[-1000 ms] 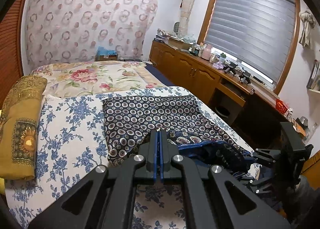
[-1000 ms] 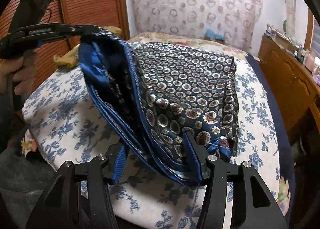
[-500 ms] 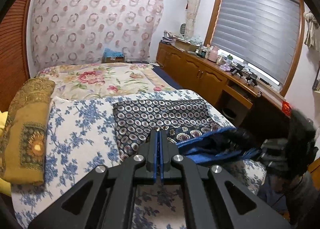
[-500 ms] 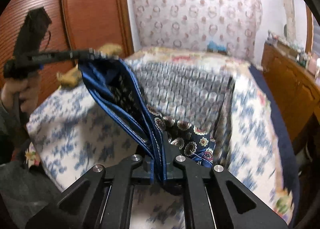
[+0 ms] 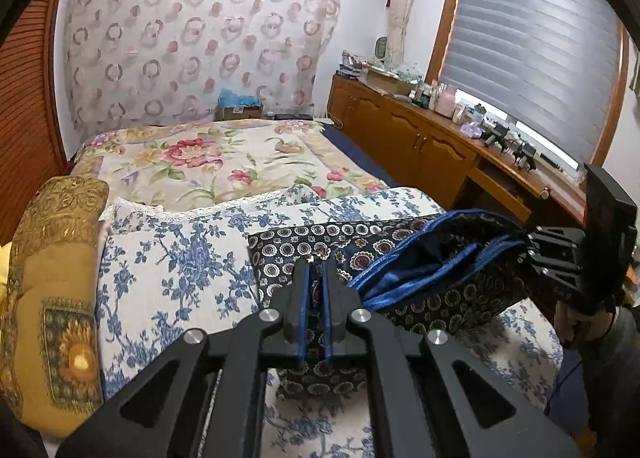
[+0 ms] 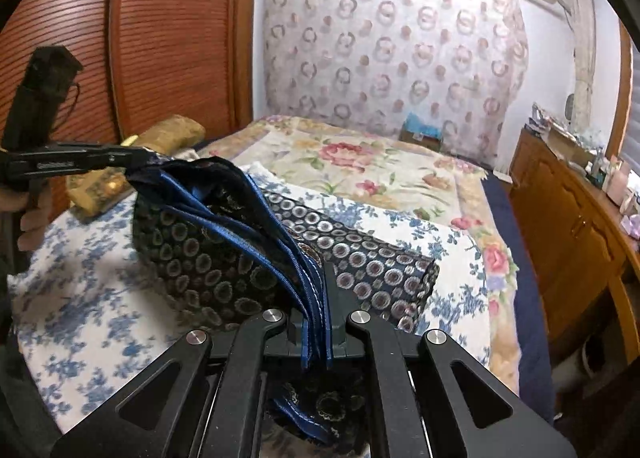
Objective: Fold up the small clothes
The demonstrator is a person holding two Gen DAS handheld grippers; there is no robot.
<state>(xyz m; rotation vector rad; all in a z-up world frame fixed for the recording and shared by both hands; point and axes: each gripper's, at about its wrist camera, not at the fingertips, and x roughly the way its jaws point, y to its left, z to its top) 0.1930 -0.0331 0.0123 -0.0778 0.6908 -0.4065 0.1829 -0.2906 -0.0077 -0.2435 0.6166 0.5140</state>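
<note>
Since a second ago: both my hand-held grippers have lifted the near edge of the garment off the bed, and the right one, then spread wide, has clamped down.
Left hand-held gripper (image 5: 315, 290): clenched on a patterned fold of the garment (image 5: 360, 254), a narrow slit showing between its blue pads.
Right hand-held gripper (image 6: 320, 298): clenched on the bunched blue-trimmed hems.
Garment: dark navy with circle medallions and blue trim; near part raised and stretched between my two grippers, far part lying flat on the bedspread (image 5: 176, 270).
Bed: blue-flowered white bedspread in front, a rose-patterned quilt (image 5: 208, 162) behind it.
Cushion (image 5: 52, 298): mustard gold with a sunflower panel, at the left edge of the bed.
Room: ring-patterned curtain (image 5: 192, 42) on the far wall, wooden cabinets (image 5: 420, 150) with clutter on top along the right, grey blind (image 5: 536, 58) over the window, reddish slatted door (image 6: 132, 50) on the left.
</note>
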